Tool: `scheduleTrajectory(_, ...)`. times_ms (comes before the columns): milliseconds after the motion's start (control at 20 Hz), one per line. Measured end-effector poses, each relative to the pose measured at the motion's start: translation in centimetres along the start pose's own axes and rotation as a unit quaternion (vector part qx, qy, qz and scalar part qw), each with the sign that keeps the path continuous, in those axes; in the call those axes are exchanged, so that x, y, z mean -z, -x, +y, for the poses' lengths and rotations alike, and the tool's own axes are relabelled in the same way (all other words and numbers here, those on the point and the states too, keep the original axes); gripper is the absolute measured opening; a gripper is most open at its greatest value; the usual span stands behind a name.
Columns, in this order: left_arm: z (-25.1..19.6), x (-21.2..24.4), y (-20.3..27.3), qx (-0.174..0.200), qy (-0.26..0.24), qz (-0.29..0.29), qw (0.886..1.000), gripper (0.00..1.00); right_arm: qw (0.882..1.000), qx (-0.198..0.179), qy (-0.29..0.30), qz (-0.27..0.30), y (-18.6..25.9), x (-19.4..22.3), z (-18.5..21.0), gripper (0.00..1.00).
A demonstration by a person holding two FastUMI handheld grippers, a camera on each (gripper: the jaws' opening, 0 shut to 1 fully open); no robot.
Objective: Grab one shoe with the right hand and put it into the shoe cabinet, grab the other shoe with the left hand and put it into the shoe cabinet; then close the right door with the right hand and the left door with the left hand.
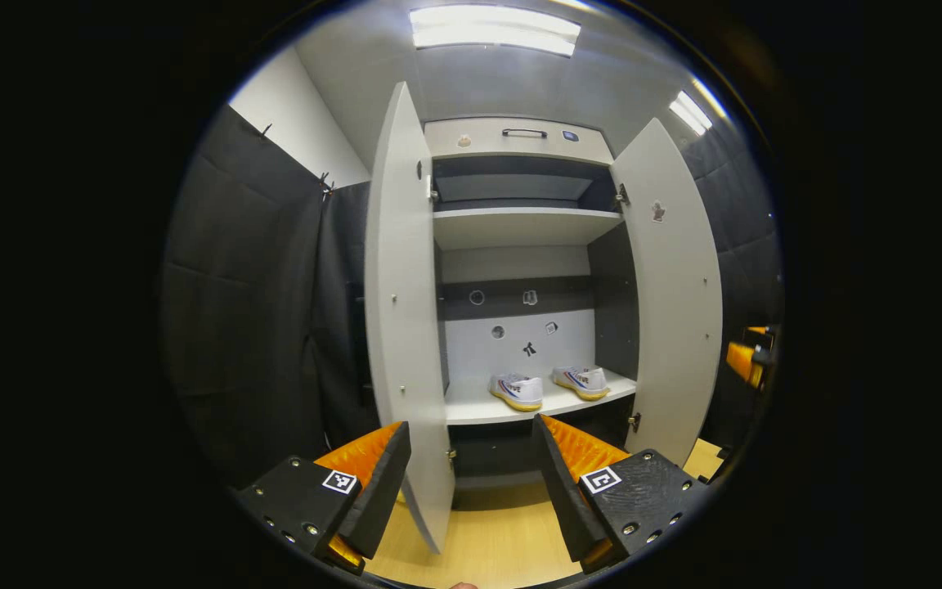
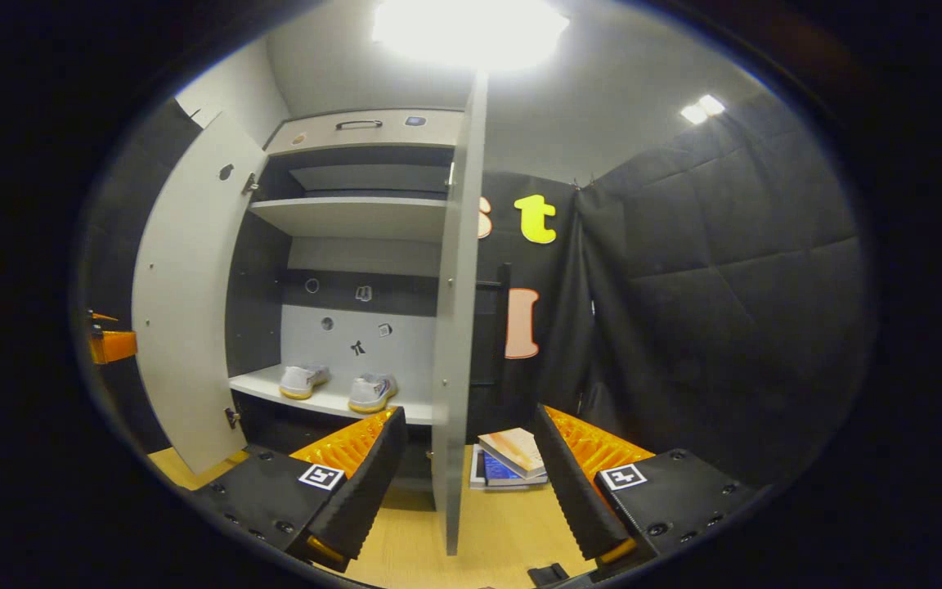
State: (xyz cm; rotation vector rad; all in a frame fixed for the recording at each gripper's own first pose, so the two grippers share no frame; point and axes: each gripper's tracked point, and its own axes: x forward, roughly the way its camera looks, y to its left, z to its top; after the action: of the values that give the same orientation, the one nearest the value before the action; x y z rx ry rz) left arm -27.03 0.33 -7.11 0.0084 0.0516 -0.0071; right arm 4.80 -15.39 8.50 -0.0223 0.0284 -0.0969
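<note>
**Both shoes on the shelf, both doors open, both grippers empty**

Several things are hard to make out. Small marks and stickers dot the back panel of the shoe cabinet (image 1: 520, 245), too small to tell what they are. At the far right edge of the left gripper view an orange and black object (image 1: 749, 360) is cut off by the rim; a similar orange piece (image 2: 111, 345) sits at the far left edge of the right gripper view, and neither can be identified with certainty. The space under the lower shelf (image 1: 536, 402) is dark. In the right gripper view a ceiling light (image 2: 471, 24) glares out to plain white.

The two shoes, one nearer the left door (image 1: 518, 391) and one nearer the right door (image 1: 581, 381), sit side by side on the lower shelf, close but apart. The left door (image 1: 401, 311) and right door (image 1: 675, 294) stand wide open.

The left gripper (image 1: 471, 483) has its fingers spread apart, holding nothing, with the left door's bottom edge between them in its view. The right gripper (image 2: 467, 478) is likewise spread and empty, the right door's edge between its fingers.

The floor (image 1: 504, 540) is pale wood. A small stack of books (image 2: 508, 460) lies on it beside the cabinet. Quilted black cloth (image 2: 724, 286) lines the booth walls.
</note>
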Motion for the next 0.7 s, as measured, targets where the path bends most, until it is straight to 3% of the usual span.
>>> scheduleTrajectory(500, 4.8, 0.0, 1.1, -0.041, 0.001, 0.000, 0.999, 0.80, 0.989, 0.146, 0.010, 0.006, -4.9, -0.6, -7.6, 0.98)
scheduleTrajectory(700, 6.5, 0.1, 1.6, -0.062, 0.004, 0.000, 0.998, 0.80, 0.986, 0.166, -0.004, 0.006, -6.8, -0.7, -8.3, 0.96)
